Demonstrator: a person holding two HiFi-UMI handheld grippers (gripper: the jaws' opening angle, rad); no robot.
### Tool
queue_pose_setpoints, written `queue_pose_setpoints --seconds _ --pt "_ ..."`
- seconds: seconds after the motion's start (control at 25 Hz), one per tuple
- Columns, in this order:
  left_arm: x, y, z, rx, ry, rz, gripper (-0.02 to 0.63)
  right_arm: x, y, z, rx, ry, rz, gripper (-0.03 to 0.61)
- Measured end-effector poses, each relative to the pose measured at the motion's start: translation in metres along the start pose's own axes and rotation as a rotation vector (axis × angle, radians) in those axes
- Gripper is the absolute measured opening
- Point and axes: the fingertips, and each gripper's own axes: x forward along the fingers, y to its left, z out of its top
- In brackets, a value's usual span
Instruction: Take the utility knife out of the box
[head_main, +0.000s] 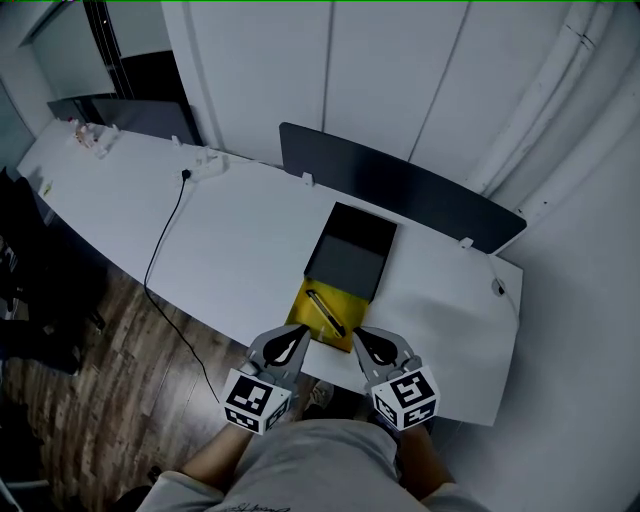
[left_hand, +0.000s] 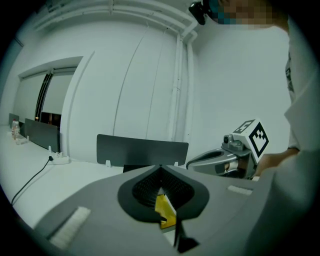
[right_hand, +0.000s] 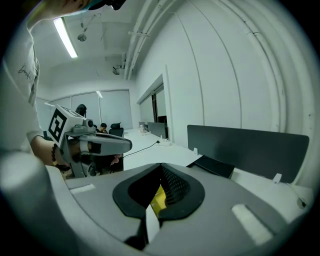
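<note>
On the white table (head_main: 240, 250) lies a box with a yellow tray (head_main: 303, 312) and a dark lid (head_main: 350, 250) resting over its far half. A dark utility knife (head_main: 326, 313) lies slantwise in the yellow tray. My left gripper (head_main: 298, 330) and right gripper (head_main: 360, 338) hover side by side at the table's near edge, just short of the tray, both shut and holding nothing. In the left gripper view the shut jaws (left_hand: 160, 167) frame a slice of yellow tray (left_hand: 165, 210). In the right gripper view, the tray (right_hand: 159, 197) shows the same way.
A dark divider panel (head_main: 400, 190) stands along the table's far edge behind the box. A black cable (head_main: 165, 240) runs from a power strip (head_main: 205, 165) over the left edge down to the wood floor (head_main: 120, 340). White walls rise behind.
</note>
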Motion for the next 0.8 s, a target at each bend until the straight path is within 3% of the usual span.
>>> queue_pose_setpoints --seconds 0.52,0.8 --pt "0.021 0.009 0.004 -0.003 0.012 0.032 0.0 0.013 -0.018 0.004 0.006 0.01 0.036 0.015" --pt "0.028 0.02 0.009 0.009 0.025 -0.002 0.0 0.024 -0.022 0.01 0.018 0.015 0.017 0.015"
